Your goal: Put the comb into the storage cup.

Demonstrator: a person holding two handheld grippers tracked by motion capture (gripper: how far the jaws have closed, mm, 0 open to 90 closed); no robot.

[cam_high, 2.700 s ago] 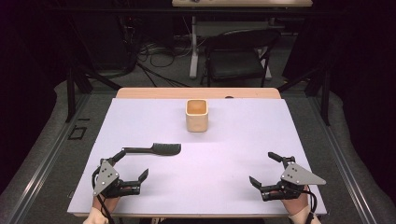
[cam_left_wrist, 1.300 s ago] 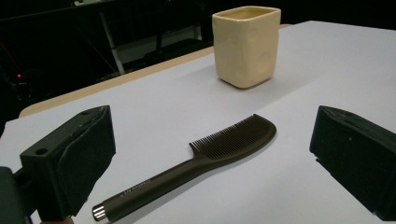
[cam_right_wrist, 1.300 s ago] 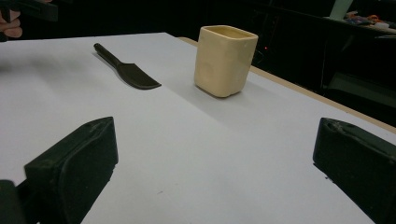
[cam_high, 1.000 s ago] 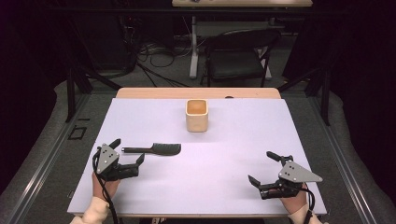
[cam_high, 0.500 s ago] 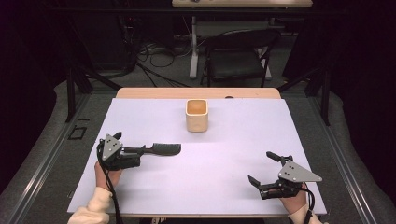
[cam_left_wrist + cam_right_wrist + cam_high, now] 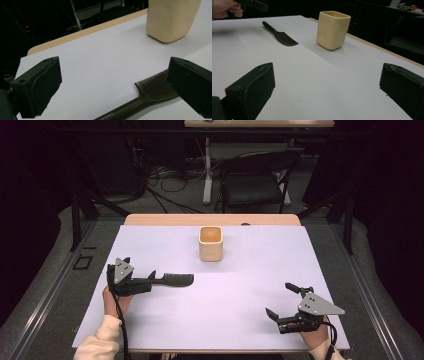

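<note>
A dark comb [image 6: 172, 280] lies flat on the white table [image 6: 250, 285], left of centre, teeth end pointing right. My left gripper [image 6: 150, 282] is open at the comb's handle end, one jaw on either side of it. In the left gripper view the comb [image 6: 150, 90] lies low between the wide-apart jaws of the left gripper [image 6: 112, 82], nearer the right jaw. A cream cup [image 6: 210, 243] stands upright at the back centre. My right gripper [image 6: 278, 299] is open at the front right, holding nothing. In its own view my right gripper [image 6: 327, 85] faces the cup [image 6: 333, 30] and the comb [image 6: 283, 37].
A wooden strip [image 6: 210, 220] runs along the table's far edge. Behind it stand a black chair [image 6: 257, 180] and cables on the floor. The white surface between the two grippers is bare. A hand with the left gripper [image 6: 252, 3] appears far off in the right gripper view.
My left gripper has moved forward and to the right, up to the comb's handle, and now straddles it. The right gripper has hardly moved. The comb and cup stay put.
</note>
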